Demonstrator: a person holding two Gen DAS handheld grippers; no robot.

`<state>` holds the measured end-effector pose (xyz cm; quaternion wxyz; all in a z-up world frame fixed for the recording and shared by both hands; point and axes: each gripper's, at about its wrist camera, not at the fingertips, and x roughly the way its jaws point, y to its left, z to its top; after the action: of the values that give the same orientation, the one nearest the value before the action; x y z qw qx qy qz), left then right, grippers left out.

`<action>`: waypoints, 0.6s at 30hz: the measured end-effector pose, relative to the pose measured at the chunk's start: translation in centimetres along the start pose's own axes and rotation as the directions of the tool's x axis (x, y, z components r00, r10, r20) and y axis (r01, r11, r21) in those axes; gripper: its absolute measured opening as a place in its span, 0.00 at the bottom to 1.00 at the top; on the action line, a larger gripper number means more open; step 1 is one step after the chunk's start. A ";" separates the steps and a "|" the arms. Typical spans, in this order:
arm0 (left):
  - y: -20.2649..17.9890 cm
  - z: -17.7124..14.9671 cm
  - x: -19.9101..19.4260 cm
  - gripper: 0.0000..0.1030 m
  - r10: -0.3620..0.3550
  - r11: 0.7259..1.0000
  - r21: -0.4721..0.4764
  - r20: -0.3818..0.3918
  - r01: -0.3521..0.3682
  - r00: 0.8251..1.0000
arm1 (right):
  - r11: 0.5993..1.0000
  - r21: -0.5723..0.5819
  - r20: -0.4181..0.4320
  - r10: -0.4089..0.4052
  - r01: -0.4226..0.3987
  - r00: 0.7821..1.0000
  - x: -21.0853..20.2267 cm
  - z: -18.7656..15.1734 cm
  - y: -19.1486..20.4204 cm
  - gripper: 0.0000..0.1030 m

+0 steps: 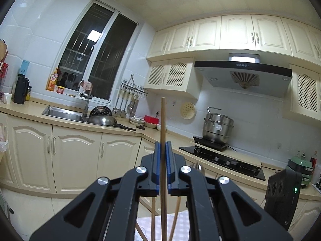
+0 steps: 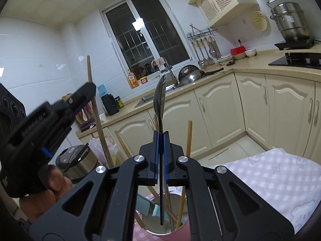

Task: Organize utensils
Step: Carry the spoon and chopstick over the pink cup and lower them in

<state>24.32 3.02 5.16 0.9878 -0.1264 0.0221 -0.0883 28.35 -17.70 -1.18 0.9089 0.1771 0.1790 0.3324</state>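
Chopstick [image 1: 163,120] upright (spoon [image 2: 159,104] too)

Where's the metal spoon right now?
The metal spoon stands upright, pinched in the right gripper, in the middle of the right wrist view, its handle reaching down into the pink cup among wooden chopsticks.

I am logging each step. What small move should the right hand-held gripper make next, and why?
Probably lift the spoon straight up: the right hand-held gripper is shut on it, and its handle end still hangs inside the pink cup among chopsticks.
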 end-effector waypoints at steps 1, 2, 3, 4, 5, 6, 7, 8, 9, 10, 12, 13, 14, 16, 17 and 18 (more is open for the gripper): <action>0.2 -0.2 0.3 0.04 0.001 1.000 -0.004 -0.003 -0.001 1.000 | 1.000 -0.001 -0.002 0.000 0.000 1.000 0.1 -0.2 0.0 0.04; 0.2 -0.4 0.4 0.04 0.002 1.000 -0.005 -0.008 -0.002 1.000 | 1.000 -0.002 -0.007 0.001 -0.001 1.000 0.2 -0.5 0.0 0.04; 0.2 -0.8 0.7 0.04 0.005 1.000 -0.001 -0.017 -0.005 1.000 | 1.000 -0.004 -0.010 0.000 0.000 1.000 0.2 -0.8 0.1 0.04; 0.2 -1.1 0.7 0.05 0.005 1.000 0.004 -0.024 -0.005 1.000 | 1.000 -0.009 -0.017 -0.001 0.001 1.000 0.3 -1.1 0.2 0.04; 0.2 -1.5 0.8 0.05 0.006 1.000 0.012 -0.032 -0.006 0.999 | 1.000 -0.017 -0.028 -0.003 0.002 1.000 0.4 -1.5 0.3 0.04; 0.1 -2.0 0.8 0.05 0.011 1.000 0.020 -0.043 -0.010 0.999 | 1.000 -0.025 -0.042 -0.006 0.005 0.999 0.5 -1.9 0.4 0.04; 0.1 -2.4 0.8 0.05 0.012 1.000 0.022 -0.052 -0.010 0.999 | 1.000 -0.028 -0.052 -0.009 0.007 0.999 0.6 -2.1 0.4 0.04; 0.2 -2.7 0.8 0.05 0.013 1.000 0.022 -0.059 -0.011 0.998 | 1.000 -0.029 -0.066 -0.013 0.011 0.998 0.7 -2.5 0.3 0.04; 0.2 -3.1 0.8 0.05 0.013 1.000 0.025 -0.075 -0.011 0.997 | 1.000 -0.022 -0.080 -0.018 0.016 0.997 0.7 -2.8 0.0 0.05; 0.2 -3.3 0.7 0.05 0.013 1.000 0.027 -0.083 -0.011 0.996 | 1.000 -0.015 -0.091 -0.019 0.018 0.996 0.7 -3.0 -0.1 0.05; 0.2 -3.5 0.6 0.06 0.003 0.999 0.034 -0.108 0.001 0.994 | 0.999 -0.004 -0.110 -0.040 0.039 0.993 0.1 -3.3 -0.5 0.06; 0.1 -3.5 0.4 0.10 0.000 0.999 0.045 -0.119 0.005 0.993 | 0.999 -0.002 -0.110 -0.049 0.049 0.993 -0.3 -3.3 -0.6 0.07; 0.0 -3.5 0.2 0.27 0.001 0.998 0.057 -0.123 0.006 0.992 | 0.998 -0.001 -0.107 -0.062 0.062 0.992 -0.8 -3.2 -0.7 0.16; 0.2 -3.1 -1.0 0.57 -0.004 0.998 0.057 -0.107 0.010 0.994 | 0.995 0.013 -0.079 -0.094 0.095 0.992 -2.4 -2.7 -0.8 0.55; 0.2 -3.0 -1.4 0.72 -0.009 0.998 0.056 -0.102 0.014 0.995 | 0.994 0.018 -0.055 -0.105 0.106 0.993 -3.1 -2.4 -0.8 0.74; 0.1 -2.7 -1.9 0.78 -0.012 0.998 0.062 -0.100 0.018 0.995 | 0.994 0.017 -0.045 -0.110 0.111 0.993 -3.6 -2.1 -0.7 0.74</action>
<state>22.30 2.76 2.52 0.9883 -0.0909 0.0674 -0.1025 25.24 -20.17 -2.60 0.9199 0.1686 0.2119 0.2836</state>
